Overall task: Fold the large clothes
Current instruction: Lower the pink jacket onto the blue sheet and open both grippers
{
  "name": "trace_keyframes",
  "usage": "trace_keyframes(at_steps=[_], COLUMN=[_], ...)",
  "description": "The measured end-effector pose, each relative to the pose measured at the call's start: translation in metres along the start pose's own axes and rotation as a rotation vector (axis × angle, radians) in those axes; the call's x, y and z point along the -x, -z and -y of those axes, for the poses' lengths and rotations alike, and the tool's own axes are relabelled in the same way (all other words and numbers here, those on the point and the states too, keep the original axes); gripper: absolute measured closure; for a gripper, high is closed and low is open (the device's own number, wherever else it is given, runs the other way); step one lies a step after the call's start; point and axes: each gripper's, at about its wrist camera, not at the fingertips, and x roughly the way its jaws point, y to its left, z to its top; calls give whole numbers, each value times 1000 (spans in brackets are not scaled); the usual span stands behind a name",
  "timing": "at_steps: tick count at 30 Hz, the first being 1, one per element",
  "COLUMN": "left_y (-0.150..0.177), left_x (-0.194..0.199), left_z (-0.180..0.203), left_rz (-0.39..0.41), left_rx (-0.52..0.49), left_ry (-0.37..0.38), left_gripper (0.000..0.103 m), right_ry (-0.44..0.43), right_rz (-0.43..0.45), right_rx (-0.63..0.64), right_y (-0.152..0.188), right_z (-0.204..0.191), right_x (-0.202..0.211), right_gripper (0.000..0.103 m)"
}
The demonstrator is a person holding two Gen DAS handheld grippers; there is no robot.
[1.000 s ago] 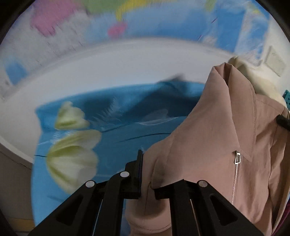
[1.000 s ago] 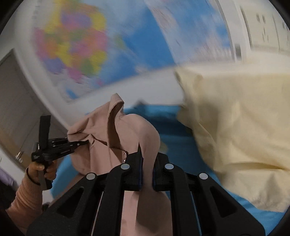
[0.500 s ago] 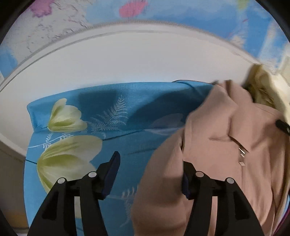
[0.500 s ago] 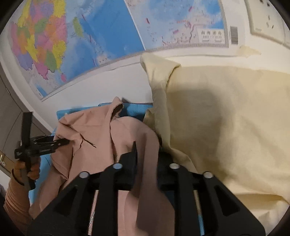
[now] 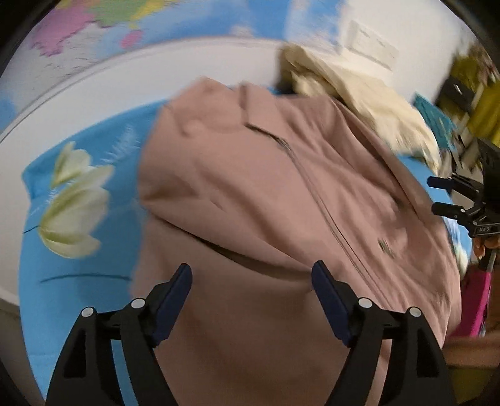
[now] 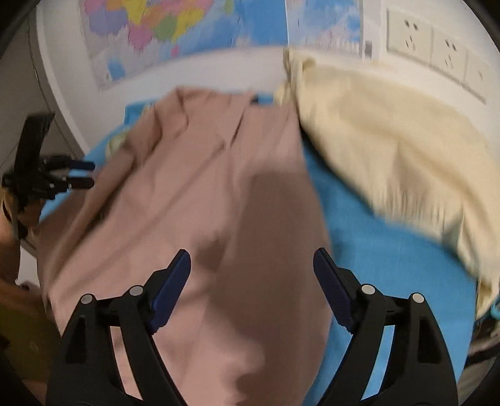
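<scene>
Dusty-pink zip-front jacket (image 5: 281,193) lies spread on the blue floral bedsheet (image 5: 72,281), zipper running away from both grippers. Left gripper (image 5: 251,282) and right gripper (image 6: 251,268) gape wide, empty, directly above its near hem.

looks like a bedroom or some room in a home. there's a blue sheet (image 5: 75,299) with big pale flowers printed on it spread over the surface, colourful maps (image 6: 150,28) stuck on the white wall right behind it, and a row of wall sockets (image 6: 437,43) next to them. a pinkish zip top (image 5: 265,193) and a cream garment (image 6: 390,140) lie on the sheet, and there's blurry yellow clutter (image 5: 481,93) off to one side.
</scene>
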Motion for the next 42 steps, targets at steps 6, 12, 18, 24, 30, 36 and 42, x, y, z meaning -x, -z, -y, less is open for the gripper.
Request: trace_keyframes(at_steps=[6, 12, 18, 24, 30, 36, 42], left_y=[12, 0, 0, 17, 28, 9, -9], left_x=[-30, 26, 85, 32, 54, 78, 53], left_z=[13, -62, -153, -213, -177, -83, -2], left_rz=[-95, 44, 172, -20, 134, 284, 275], left_rx=[-44, 214, 448, 511, 430, 202, 18], left_ry=[-96, 2, -128, -585, -402, -254, -69], left_gripper=[65, 99, 99, 99, 82, 62, 56], right_ry=[-14, 13, 71, 136, 173, 156, 242], right_rz=[-55, 128, 217, 75, 132, 46, -78], right_rx=[-100, -167, -269, -384, -318, -178, -114], right_y=[24, -10, -38, -15, 15, 45, 57], right_z=[19, 55, 112, 148, 118, 65, 57], right_x=[-15, 51, 77, 4, 33, 34, -8], right_gripper=[98, 100, 101, 80, 34, 25, 62])
